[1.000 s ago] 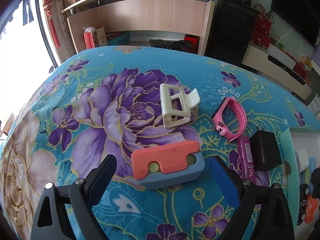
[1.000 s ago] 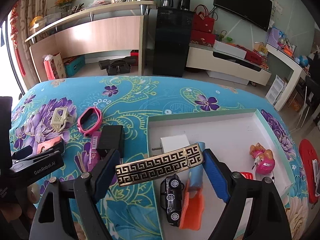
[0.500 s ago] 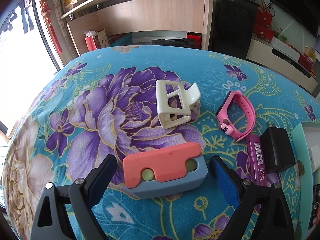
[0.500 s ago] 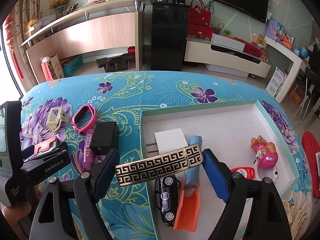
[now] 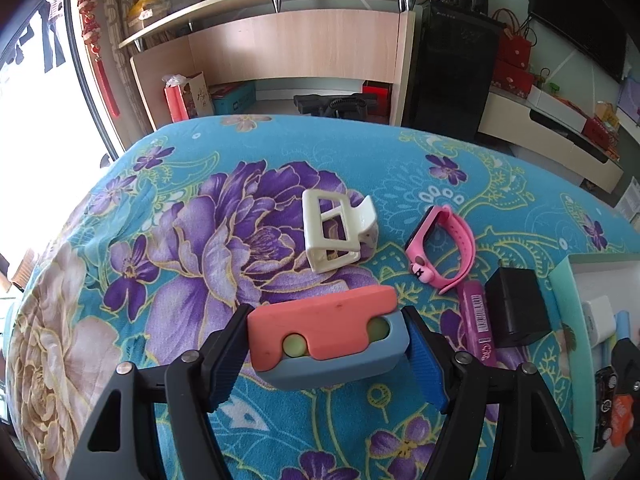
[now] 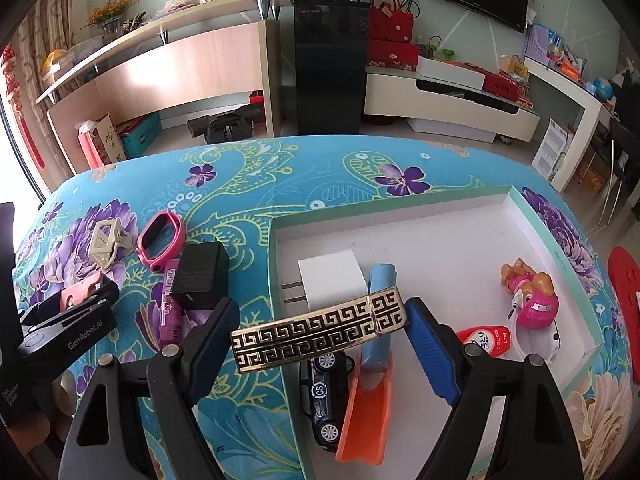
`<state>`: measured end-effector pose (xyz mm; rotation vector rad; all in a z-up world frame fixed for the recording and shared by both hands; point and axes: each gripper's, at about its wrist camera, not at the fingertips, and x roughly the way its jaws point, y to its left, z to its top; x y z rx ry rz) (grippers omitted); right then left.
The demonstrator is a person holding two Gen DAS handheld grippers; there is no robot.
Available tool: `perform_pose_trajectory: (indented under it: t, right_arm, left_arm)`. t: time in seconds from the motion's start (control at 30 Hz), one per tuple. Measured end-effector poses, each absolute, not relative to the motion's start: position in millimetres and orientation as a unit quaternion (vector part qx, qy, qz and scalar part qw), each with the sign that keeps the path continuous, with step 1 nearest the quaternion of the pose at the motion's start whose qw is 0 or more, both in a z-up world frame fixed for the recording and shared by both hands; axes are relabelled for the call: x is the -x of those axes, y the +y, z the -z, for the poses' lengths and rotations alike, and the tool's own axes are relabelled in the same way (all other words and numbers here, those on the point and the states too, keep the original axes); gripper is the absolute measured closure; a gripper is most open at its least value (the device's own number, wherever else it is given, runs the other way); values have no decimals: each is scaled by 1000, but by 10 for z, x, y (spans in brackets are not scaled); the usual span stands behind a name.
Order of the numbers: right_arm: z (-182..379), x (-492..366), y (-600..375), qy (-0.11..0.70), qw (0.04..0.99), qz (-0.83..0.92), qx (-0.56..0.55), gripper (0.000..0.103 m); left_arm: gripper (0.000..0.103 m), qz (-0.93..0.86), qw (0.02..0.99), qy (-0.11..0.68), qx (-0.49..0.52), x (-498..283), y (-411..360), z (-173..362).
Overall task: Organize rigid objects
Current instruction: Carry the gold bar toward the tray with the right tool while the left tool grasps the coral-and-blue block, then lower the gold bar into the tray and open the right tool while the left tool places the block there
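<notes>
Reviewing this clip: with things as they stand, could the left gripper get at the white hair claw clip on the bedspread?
Probably not yet. The left gripper is shut on the pink and blue block, so its fingers are occupied. The white hair claw clip lies just beyond it with nothing between, so the path looks free once the block is dropped.

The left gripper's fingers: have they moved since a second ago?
Yes. The left gripper has closed in: its fingers now touch both ends of the pink and blue block, which lies short of the white clip.
</notes>
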<state>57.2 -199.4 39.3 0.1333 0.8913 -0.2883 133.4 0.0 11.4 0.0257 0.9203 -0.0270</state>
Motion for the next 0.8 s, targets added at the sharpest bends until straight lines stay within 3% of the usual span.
perform_pose_trajectory:
  t: [0.3, 0.8]
  right_arm:
    - [-554, -424, -2251, 421, 887, 171, -85, 18]
    - [-590, 6, -2999, 442, 847, 249, -158, 18]
  left_arm:
    - [28, 82, 909, 408, -19, -1067, -356, -598]
    - [28, 186, 887, 417, -68, -709, -1269, -708]
